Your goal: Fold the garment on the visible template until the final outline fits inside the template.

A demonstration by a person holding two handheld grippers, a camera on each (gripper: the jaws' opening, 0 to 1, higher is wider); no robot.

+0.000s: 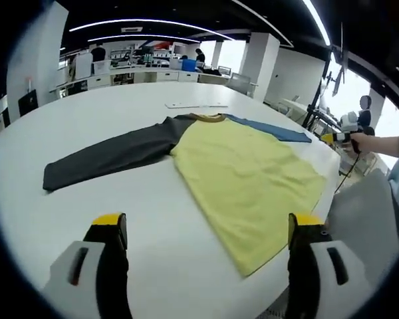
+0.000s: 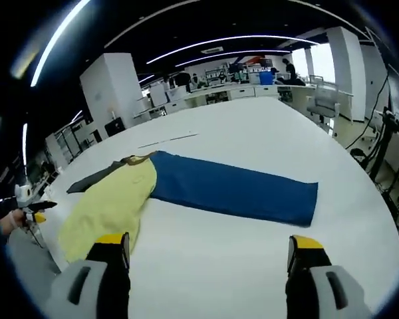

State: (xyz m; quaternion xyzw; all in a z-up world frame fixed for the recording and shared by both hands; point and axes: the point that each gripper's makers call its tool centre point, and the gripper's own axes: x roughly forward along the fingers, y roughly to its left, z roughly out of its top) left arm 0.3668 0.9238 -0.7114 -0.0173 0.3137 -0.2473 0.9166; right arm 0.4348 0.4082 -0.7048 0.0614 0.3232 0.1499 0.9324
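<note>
Yellow cotton-looking shirt (image 1: 249, 183), one item, lay spread flat on the white table (image 1: 120, 109), unfolded; I took its collar (image 1: 209, 117) as my landmark. Grey sleeve (image 1: 113, 156): ran out from the collar to one side, full length, flat. Blue sleeve (image 2: 236, 188): ran out from the collar to the other side, likewise flat. Hem: at the far end from the collar, near the table edge in the left gripper view. Template: I could not make out its outline; a thin pale strip (image 1: 196, 105) lay beyond the collar, apart from the shirt.

Left gripper (image 1: 209, 229): jaws wide, empty, hovering short of the hem. Right gripper (image 2: 209, 249): jaws wide, empty, hovering off the blue sleeve's side.

Handling note, my judgement: folding had not begun. I would pinch each sleeve at its cuff, single layer only, lift low, and carry it across toward the collar line so the body stayed unshifted. Dragging risked wrinkling the yellow panel or pulling the hem off the table edge.
</note>
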